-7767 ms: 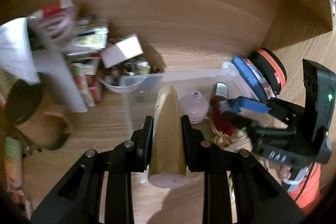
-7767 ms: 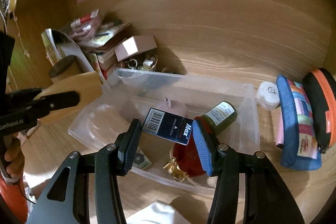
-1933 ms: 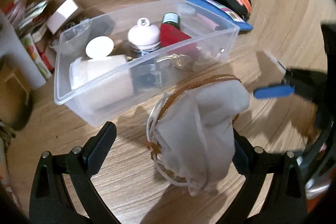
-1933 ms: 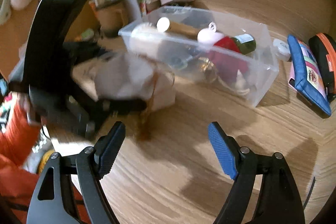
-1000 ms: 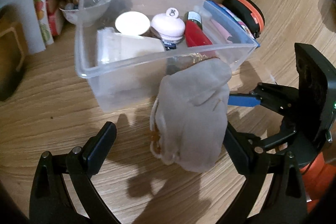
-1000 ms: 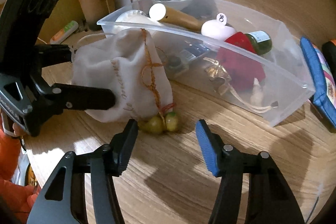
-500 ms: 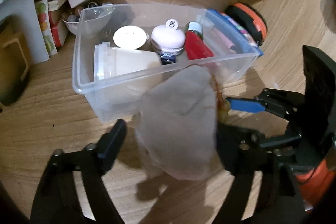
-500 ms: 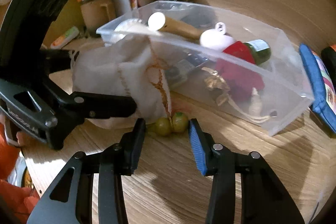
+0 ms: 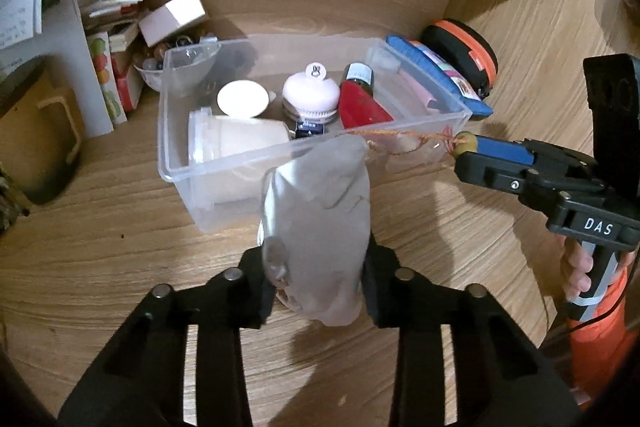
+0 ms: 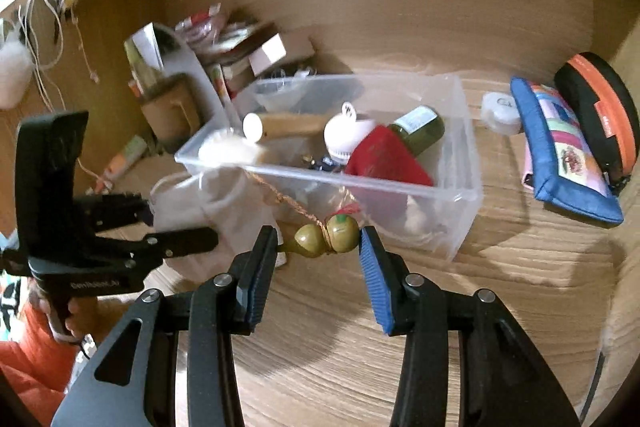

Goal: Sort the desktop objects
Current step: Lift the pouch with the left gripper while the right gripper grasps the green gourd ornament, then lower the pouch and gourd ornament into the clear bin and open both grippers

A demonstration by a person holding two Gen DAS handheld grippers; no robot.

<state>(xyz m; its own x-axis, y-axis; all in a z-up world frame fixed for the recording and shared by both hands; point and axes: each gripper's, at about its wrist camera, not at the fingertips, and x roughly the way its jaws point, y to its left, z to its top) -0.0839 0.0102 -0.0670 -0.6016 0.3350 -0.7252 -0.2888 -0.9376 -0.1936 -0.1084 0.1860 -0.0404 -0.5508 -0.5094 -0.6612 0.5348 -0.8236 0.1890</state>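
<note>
With the left gripper (image 9: 316,275) clamping the drawstring pouch (image 9: 320,223) before the clear bin (image 9: 172,163), the right gripper (image 10: 318,247) pinches the cord's beads (image 10: 332,235), which could slip free under tension.

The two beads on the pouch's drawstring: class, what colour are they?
Olive green beads, clearest in the right wrist view, between the right gripper's fingers.

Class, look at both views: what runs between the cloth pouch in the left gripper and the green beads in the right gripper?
A taut orange braided cord links pouch to beads, clearest in the right wrist view.
</note>
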